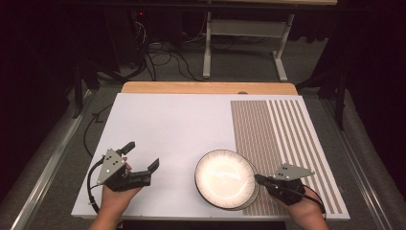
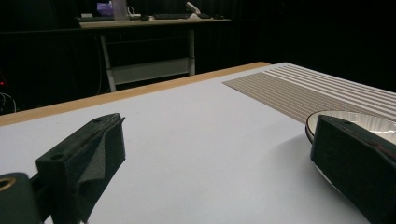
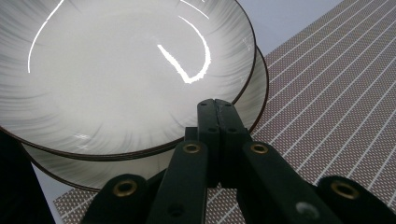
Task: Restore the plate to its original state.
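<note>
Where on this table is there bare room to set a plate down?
The white sheet is bare from the far wooden edge to the left gripper, and the striped mat is bare beyond the plates. The near right is crowded: stacked plates and the shut right gripper at their rim.

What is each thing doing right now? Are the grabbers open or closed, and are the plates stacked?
Left gripper: open, holding nothing.
Right gripper: shut, jaws pressed together at the plates' edge.
Top plate: empty, stacked on the other.
Bottom plate: under it, on the table.
Striped mat: lying flat.
</note>
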Demonstrator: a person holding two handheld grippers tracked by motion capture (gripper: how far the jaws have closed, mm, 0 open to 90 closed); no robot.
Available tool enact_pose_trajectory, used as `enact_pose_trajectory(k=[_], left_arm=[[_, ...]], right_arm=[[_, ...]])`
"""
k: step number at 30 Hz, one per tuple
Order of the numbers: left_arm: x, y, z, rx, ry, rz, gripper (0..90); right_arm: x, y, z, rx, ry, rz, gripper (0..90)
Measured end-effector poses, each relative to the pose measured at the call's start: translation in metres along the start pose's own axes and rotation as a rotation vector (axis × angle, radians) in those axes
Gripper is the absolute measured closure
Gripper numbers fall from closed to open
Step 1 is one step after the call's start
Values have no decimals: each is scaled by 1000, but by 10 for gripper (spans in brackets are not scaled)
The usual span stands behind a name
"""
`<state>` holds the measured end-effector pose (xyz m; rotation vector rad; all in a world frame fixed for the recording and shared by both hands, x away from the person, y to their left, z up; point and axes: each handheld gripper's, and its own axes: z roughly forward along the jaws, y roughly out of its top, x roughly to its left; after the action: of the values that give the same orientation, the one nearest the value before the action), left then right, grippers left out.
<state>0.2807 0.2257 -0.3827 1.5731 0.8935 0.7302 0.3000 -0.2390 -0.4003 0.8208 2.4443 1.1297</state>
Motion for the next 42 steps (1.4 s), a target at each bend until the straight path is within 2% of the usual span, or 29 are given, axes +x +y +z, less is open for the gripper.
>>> enact_pose_trajectory(k=[15,27,33,35,40,42], left_arm=[[-1,0,1,0,-5,1,35],[0,0,0,0,-5,2,35],[0,0,0,1,-6,1,35],[1,0,0,1,-6,0,35],[1,0,0,1,-4,1,35],[0,0,1,-1,-4,-2,35]], right_arm=[[-9,-3,-8,-24,-27,35,900],[-10,-3,-10,-36,-29,52,900],[-16,-4,-17,-68,-66,84,900],[-20,-5,-22,-99,-97,105,898],[-26,-6,-32,-157,-145,143,850],[-27,-6,-37,-181,-170,158,801]])
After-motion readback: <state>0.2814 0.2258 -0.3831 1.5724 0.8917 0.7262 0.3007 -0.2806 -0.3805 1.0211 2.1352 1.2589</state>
